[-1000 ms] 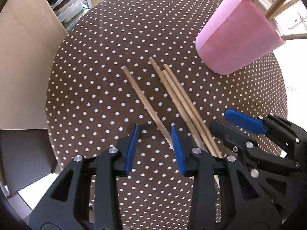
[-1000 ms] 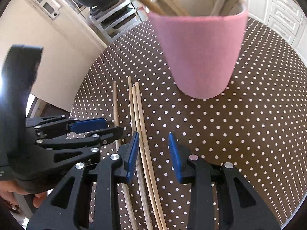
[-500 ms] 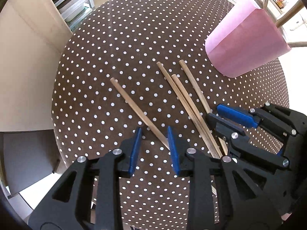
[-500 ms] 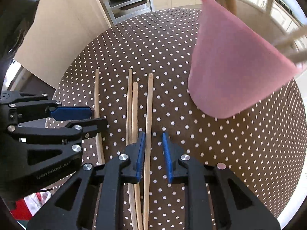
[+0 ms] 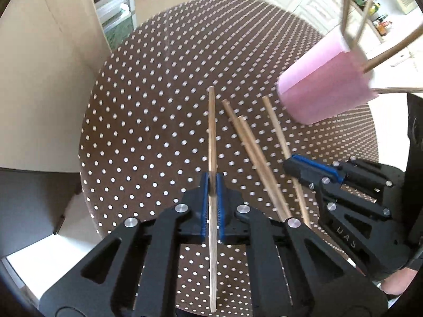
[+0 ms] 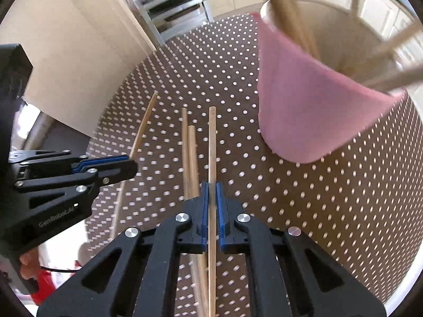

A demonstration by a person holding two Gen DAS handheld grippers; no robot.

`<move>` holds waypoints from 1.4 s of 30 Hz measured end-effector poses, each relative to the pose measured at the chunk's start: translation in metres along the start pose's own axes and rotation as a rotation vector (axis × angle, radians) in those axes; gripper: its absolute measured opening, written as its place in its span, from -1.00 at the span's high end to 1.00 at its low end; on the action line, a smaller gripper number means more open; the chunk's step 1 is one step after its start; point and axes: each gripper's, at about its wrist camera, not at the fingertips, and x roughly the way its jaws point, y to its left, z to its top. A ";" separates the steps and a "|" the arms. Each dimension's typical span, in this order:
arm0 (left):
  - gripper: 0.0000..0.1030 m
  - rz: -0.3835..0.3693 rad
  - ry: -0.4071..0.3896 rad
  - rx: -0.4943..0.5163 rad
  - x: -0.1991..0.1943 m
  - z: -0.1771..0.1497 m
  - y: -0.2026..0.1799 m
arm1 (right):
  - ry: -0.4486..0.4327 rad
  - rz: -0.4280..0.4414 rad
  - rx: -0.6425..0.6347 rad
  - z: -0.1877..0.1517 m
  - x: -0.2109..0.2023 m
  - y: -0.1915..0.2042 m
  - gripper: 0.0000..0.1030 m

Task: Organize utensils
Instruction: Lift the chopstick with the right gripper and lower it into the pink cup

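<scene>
With several sticks already standing in the pink cup [image 6: 312,111], each gripper's jaws now clamp one chopstick, left [image 5: 211,142] and right [image 6: 212,148], while two more [image 6: 191,158] wait on the bench [image 5: 158,121].

Four chopsticks side by side on table [image 5: 148,121]: outer left chopstick [image 5: 211,132] in left gripper [image 5: 211,185], outer right chopstick [image 6: 212,145] in right gripper [image 6: 212,190] — cup [image 6: 304,111] ahead-right, sticks [image 6: 285,8] inside.
</scene>
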 end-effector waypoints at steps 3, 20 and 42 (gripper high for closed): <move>0.88 -0.028 -0.036 0.018 -0.022 -0.004 -0.009 | -0.041 0.026 0.030 -0.006 -0.020 -0.003 0.91; 0.88 -0.151 -0.287 0.174 -0.151 -0.023 -0.069 | -0.399 0.125 0.101 -0.037 -0.157 0.010 0.91; 0.88 -0.231 -0.511 0.242 -0.243 0.004 -0.131 | -0.892 0.117 0.189 -0.035 -0.277 -0.045 0.90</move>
